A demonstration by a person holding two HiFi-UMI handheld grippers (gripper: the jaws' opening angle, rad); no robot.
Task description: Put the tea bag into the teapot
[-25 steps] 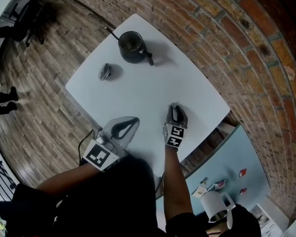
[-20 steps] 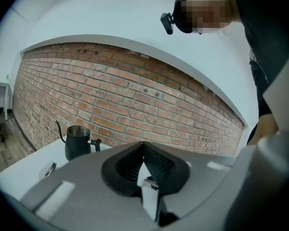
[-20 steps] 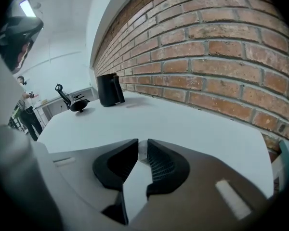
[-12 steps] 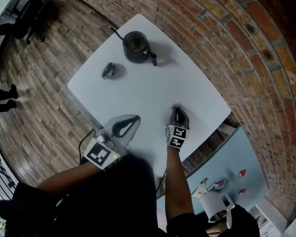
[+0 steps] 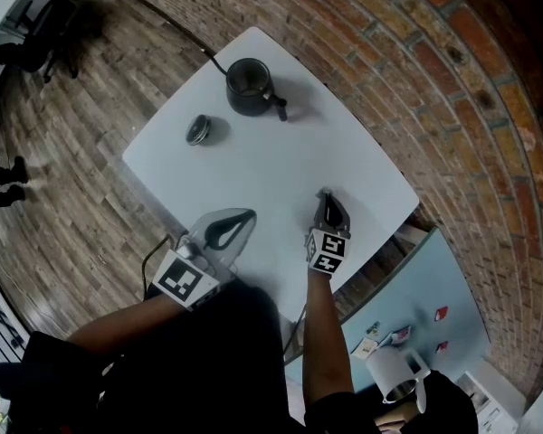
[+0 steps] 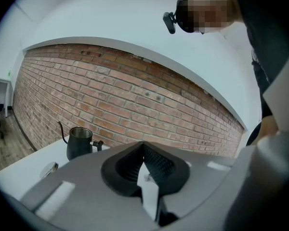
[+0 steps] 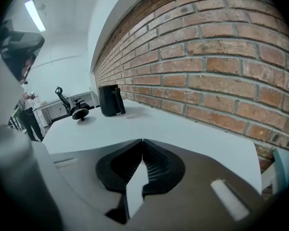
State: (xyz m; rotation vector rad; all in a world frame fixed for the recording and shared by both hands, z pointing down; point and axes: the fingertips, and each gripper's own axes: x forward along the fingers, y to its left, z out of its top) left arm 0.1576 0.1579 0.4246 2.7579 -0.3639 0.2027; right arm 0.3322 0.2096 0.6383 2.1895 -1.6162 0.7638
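Right gripper (image 7: pixel 142 142) jaws newly together

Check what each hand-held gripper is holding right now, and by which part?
Nothing visible: the left hand-held gripper and the right hand-held gripper both have their jaws shut tip to tip, with nothing showing between them.

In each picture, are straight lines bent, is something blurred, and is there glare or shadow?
Head view: strong fisheye, the table edges bow, and the teapot throws a soft shadow. Left gripper view: the brick wall bends into an arch, and the corners go black. Right gripper view: the same dark corners, and a ceiling lamp glares at top left.
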